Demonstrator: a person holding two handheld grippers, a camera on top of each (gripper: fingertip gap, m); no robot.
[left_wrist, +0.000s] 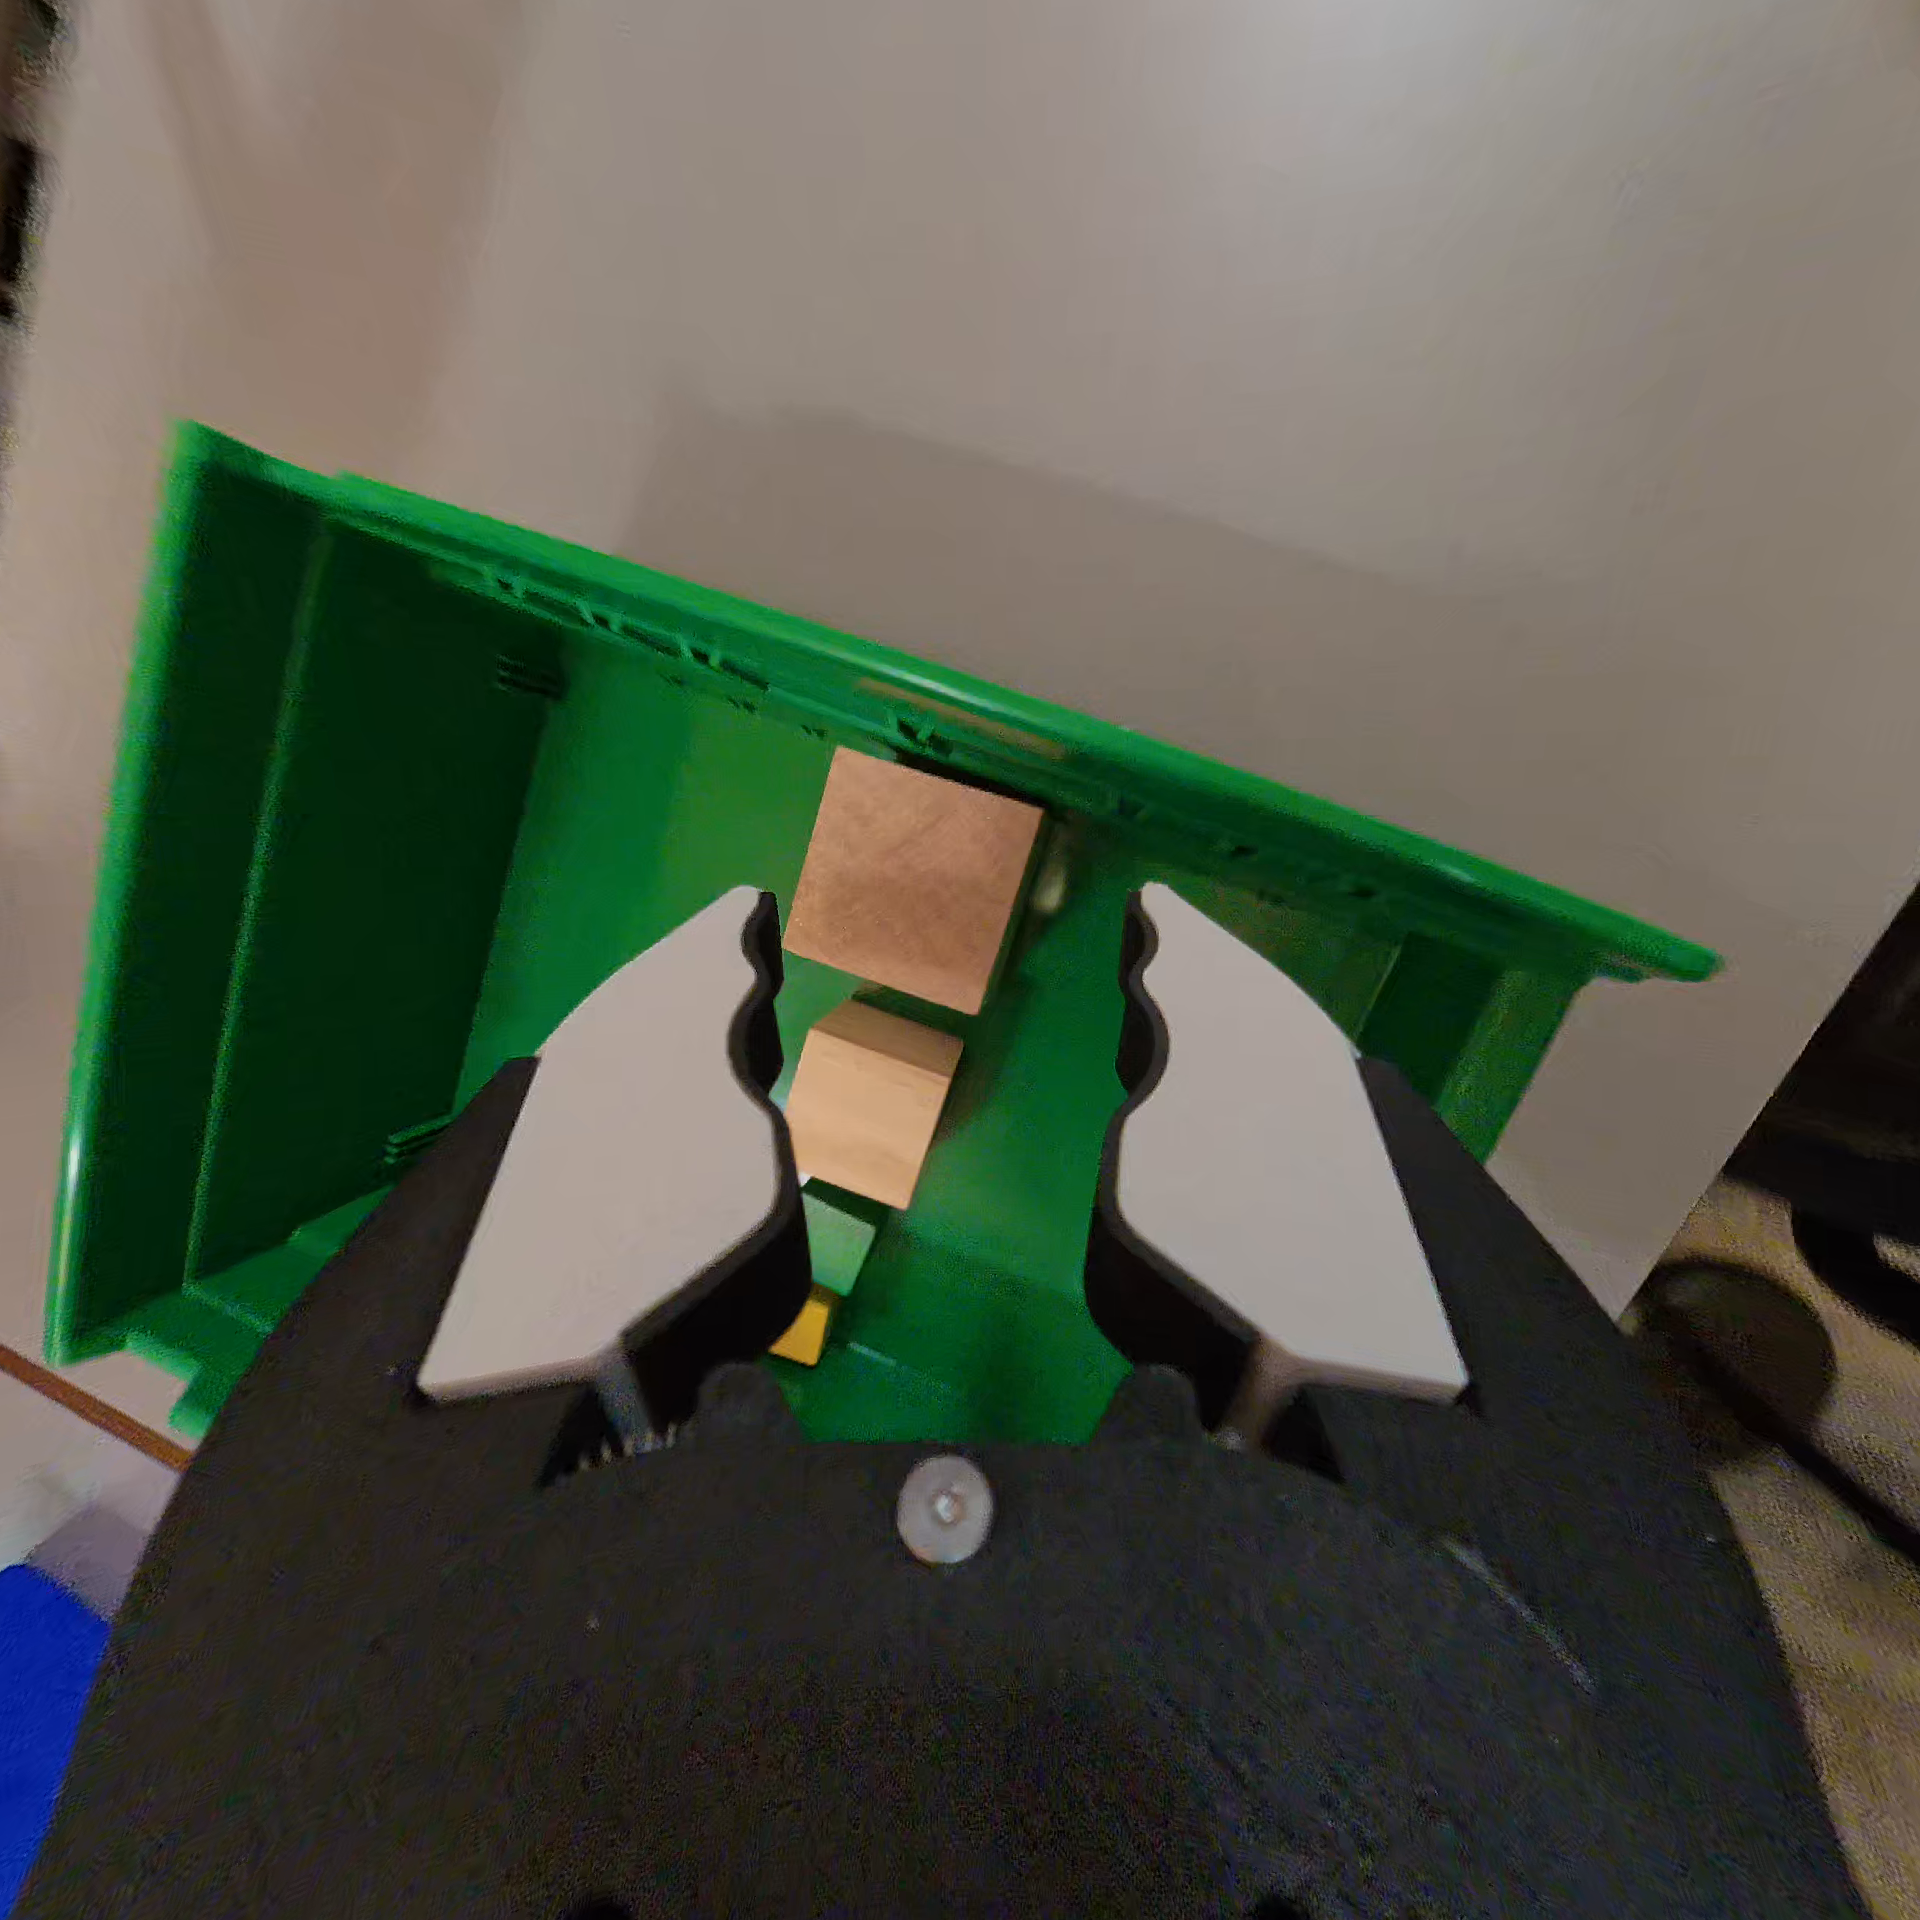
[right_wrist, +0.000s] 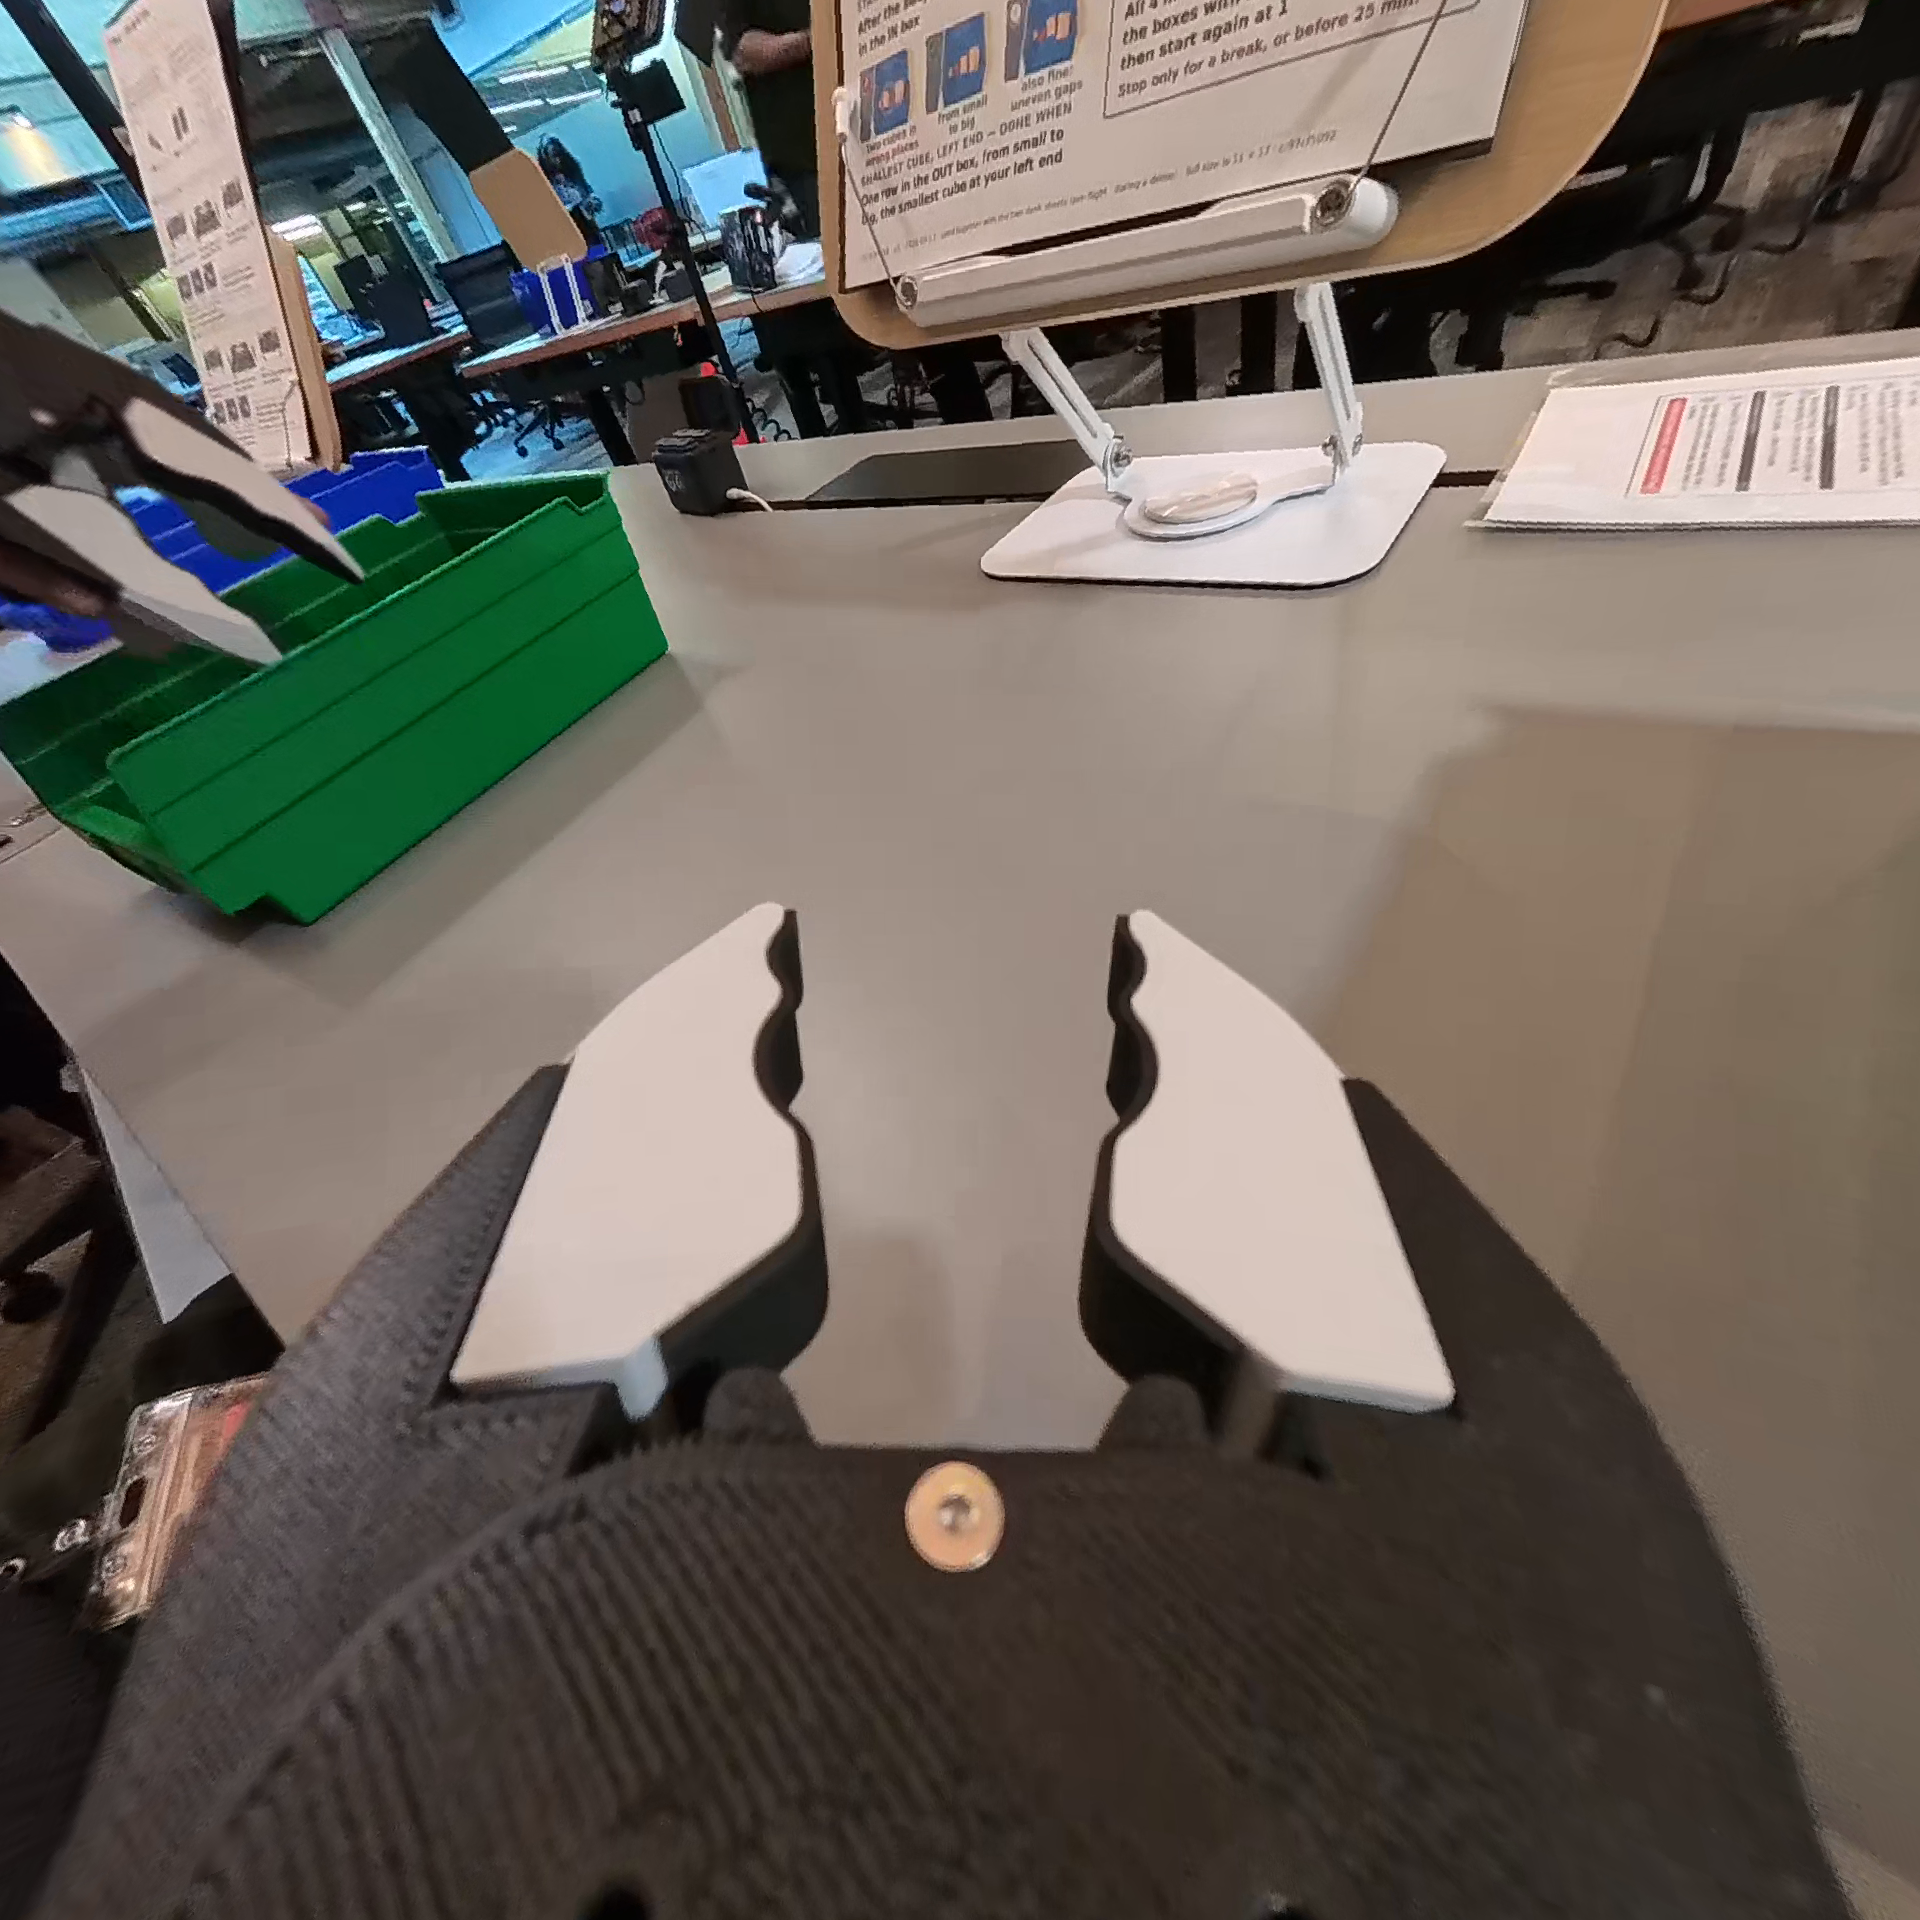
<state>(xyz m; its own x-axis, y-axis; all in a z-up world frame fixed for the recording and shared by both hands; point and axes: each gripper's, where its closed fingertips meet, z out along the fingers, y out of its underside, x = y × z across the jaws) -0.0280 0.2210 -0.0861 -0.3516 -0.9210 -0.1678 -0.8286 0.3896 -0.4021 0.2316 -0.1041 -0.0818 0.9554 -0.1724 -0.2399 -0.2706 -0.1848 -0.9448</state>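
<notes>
The left gripper (left_wrist: 951, 914) hangs wide open and empty above the green bin (left_wrist: 343, 935), wooden blocks (left_wrist: 909, 883) at centre frame. The right gripper (right_wrist: 956, 935), equally open, holds nothing over the grey table (right_wrist: 1039, 727).

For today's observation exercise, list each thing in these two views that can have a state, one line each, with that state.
left gripper: open, empty, over the green bin.
right gripper: open, empty, above the bare grey table.
green bin: open-topped, holding a row of cubes.
large wooden cube: resting in the bin, ungripped.
smaller wooden cube: resting beside it, ungripped.
green cube: partly hidden.
yellow cube: mostly hidden.
</notes>
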